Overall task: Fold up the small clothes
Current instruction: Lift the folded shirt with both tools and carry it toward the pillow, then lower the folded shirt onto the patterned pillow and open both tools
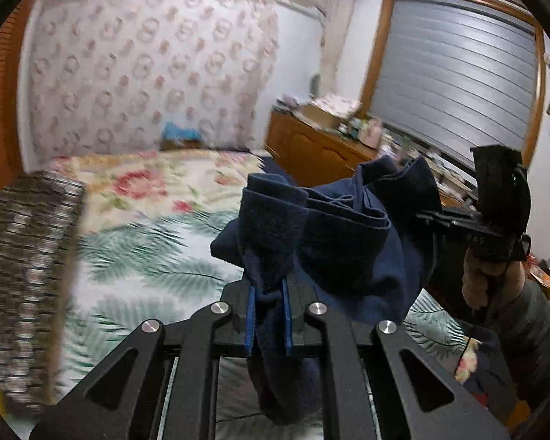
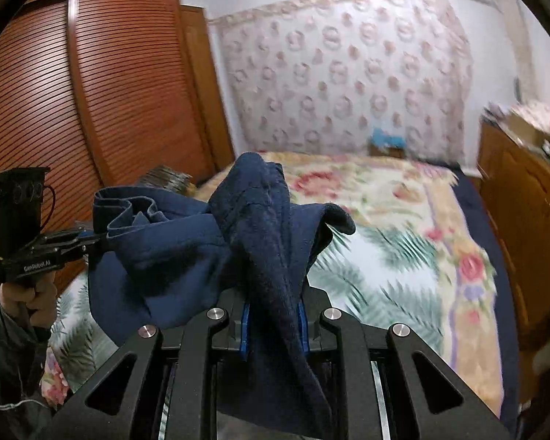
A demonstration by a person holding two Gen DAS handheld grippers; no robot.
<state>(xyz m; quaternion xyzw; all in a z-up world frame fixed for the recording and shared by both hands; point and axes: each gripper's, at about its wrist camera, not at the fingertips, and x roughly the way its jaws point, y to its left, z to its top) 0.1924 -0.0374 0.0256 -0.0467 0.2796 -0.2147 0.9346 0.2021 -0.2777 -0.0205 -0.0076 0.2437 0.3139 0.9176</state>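
Holding a small, dark navy-blue garment of soft knit cloth (image 1: 348,227) in the air between them, both tools are keeping it clear of the floral-and-palm-print bedspread (image 1: 135,227) below, probably so the crumpled cloth can hang and open out before it is laid flat for folding. The left gripper (image 1: 269,315) is clenching a bunched edge of the garment between its blue pads (image 1: 251,319), the jaws nearly together with only cloth filling the gap; a tail of fabric is drooping back over the tool's black linkage. The right gripper (image 2: 273,326) is pinching another thick fold of the same garment in the same way, its jaws a little wider because more cloth is gathered there. From each tool the garment is stretching sideways toward the other one, sagging in loose folds rather than pulled taut. In the right wrist view, the person's hand (image 2: 29,297) is gripping the left tool's handle, off to that tool's left. The bedspread is lying ahead of and beneath both tools, apart from the cloth. The folding itself does not seem to have begun.
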